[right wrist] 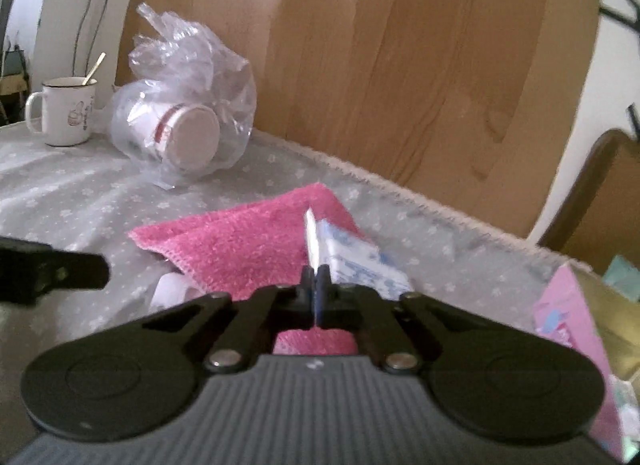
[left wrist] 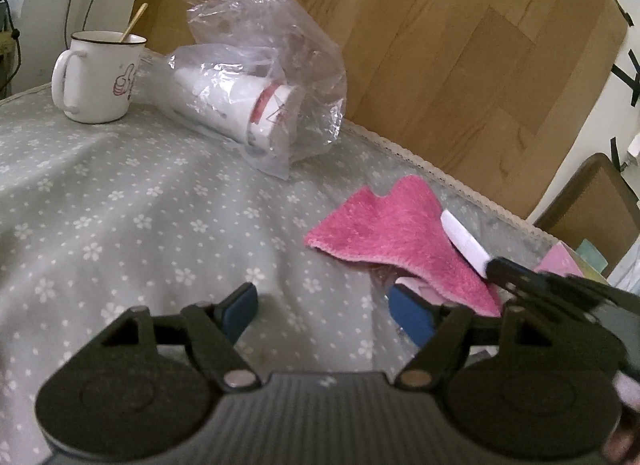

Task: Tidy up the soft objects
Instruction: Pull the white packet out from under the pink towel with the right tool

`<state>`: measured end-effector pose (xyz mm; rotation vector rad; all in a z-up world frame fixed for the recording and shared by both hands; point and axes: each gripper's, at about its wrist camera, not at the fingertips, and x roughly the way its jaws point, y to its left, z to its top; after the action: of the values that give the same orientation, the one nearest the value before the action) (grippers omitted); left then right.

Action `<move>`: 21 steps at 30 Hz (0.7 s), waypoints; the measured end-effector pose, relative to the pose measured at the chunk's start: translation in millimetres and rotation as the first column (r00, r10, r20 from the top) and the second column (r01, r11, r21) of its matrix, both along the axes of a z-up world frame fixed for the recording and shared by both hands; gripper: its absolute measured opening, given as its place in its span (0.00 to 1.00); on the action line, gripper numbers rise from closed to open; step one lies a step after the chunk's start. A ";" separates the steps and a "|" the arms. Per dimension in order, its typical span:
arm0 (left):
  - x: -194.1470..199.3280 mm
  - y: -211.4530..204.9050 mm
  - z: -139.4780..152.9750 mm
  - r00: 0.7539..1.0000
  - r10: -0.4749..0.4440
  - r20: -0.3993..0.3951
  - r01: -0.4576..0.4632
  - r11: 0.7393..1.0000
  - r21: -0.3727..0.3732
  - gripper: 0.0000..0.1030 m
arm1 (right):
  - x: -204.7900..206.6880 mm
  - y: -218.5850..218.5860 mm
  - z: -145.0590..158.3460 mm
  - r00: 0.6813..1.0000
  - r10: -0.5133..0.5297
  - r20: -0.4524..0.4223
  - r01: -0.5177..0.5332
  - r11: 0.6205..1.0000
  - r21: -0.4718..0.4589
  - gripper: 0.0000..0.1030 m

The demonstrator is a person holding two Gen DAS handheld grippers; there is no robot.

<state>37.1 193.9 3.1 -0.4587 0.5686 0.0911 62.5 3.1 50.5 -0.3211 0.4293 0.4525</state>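
Tissue pack beside pink cloth, right-wrist-only.

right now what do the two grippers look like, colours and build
Both match: the left gripper and right gripper have a grey ribbed body, rounded black side housings, and black linkage arms pinned with silver rivets. The fingers carry blue pads. No cables or sleeves show.

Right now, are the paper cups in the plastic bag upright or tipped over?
Tipped over: the paper cups lie sideways inside the plastic bag, round end facing the camera.
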 end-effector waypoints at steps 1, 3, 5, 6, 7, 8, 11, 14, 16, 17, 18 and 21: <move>0.4 0.8 -0.1 1.000 -0.002 0.000 0.002 1.000 -0.002 0.73 | -7.5 -2.5 1.3 1.000 0.002 0.018 -0.002 1.000 -0.006 0.03; -0.5 1.4 0.3 1.000 -0.003 0.000 0.003 1.000 -0.007 0.73 | -25.0 -10.4 3.5 0.999 0.025 0.037 -0.025 1.000 -0.005 0.03; -0.8 1.9 0.3 1.000 -0.005 0.000 0.005 1.000 -0.010 0.73 | -46.3 -19.7 3.3 0.997 0.061 0.057 -0.061 0.998 -0.007 0.03; -0.7 2.0 0.2 1.000 -0.005 0.000 0.005 1.000 -0.011 0.73 | -58.9 -25.4 2.9 0.994 0.084 0.067 -0.083 0.996 -0.013 0.03; -0.9 2.0 0.1 1.000 -0.006 0.000 0.006 1.000 -0.011 0.73 | -71.1 -31.4 2.0 0.992 0.104 0.072 -0.103 0.995 -0.014 0.03; -1.1 1.8 0.1 1.000 -0.007 0.000 0.007 1.000 -0.010 0.74 | -82.8 -38.2 0.7 0.990 0.120 0.070 -0.119 0.993 -0.013 0.03; -1.5 0.0 0.4 1.000 -0.012 0.000 0.012 1.000 -0.004 0.79 | -119.0 -60.2 -4.8 0.986 0.156 0.060 -0.155 0.988 -0.028 0.03; -1.7 -4.4 0.6 1.000 -0.019 -0.003 0.019 1.000 0.012 0.82 | -145.4 -79.9 -11.7 0.985 0.168 0.026 -0.167 0.985 -0.054 0.05; -1.2 -5.1 0.8 1.000 -0.021 -0.005 0.021 1.000 0.017 0.82 | -155.3 -92.4 -16.1 0.989 0.144 -0.020 -0.145 0.987 -0.069 0.06; -1.3 -5.1 0.8 1.000 -0.023 -0.005 0.023 1.000 0.015 0.83 | -157.5 -98.0 -17.9 0.990 0.134 -0.051 -0.137 0.988 -0.074 0.06; -1.5 -4.8 0.7 1.000 -0.026 -0.005 0.026 1.000 0.012 0.83 | -159.6 -104.7 -18.7 0.991 0.114 -0.076 -0.120 0.990 -0.075 0.07; -1.7 -7.2 1.2 0.999 -0.039 -0.006 0.039 0.999 0.018 0.83 | -159.7 -128.5 -15.7 0.985 0.051 -0.164 -0.054 0.998 -0.016 0.28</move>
<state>35.4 186.7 4.2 -0.4301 0.5813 0.0600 -97.2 -125.4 34.8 -0.3168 0.5865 0.5281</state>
